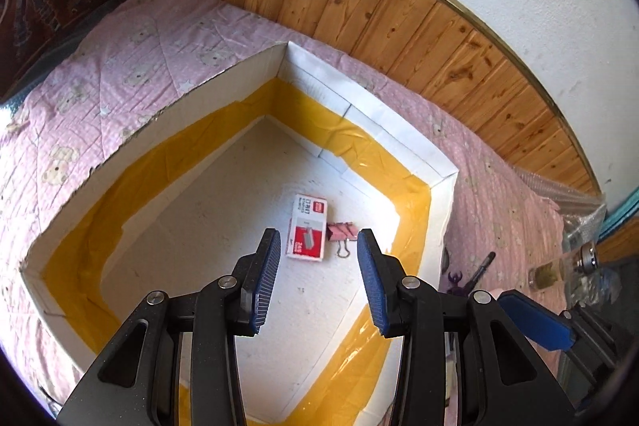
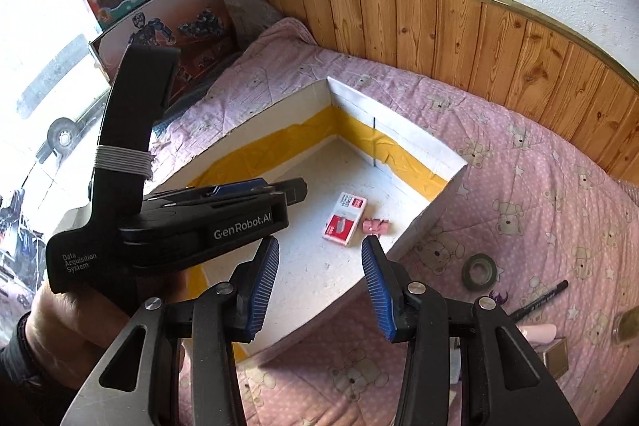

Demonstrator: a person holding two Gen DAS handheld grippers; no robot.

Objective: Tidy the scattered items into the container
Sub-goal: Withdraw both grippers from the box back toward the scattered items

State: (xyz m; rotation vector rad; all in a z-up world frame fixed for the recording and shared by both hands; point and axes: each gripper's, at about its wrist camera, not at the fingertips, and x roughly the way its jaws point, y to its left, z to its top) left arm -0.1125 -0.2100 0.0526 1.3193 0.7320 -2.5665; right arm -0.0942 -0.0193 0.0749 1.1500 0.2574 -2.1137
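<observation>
Both the left gripper [image 1: 318,240] and the right gripper [image 2: 319,246] are open and empty. The staple box [image 2: 344,219] and pink clip [image 2: 375,226] lie in the container [image 2: 431,150]. Next, approach the tape roll [image 2: 479,272] on the bed [image 2: 539,186], right of the container, from above.

left gripper [image 1: 318,244] parted, right gripper [image 2: 320,250] parted

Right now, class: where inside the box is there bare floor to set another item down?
Free: the box floor left of the staple box, out to the yellow-taped walls. Crowded: the right side, where the pink clip lies beside the staples, near the right wall.
</observation>
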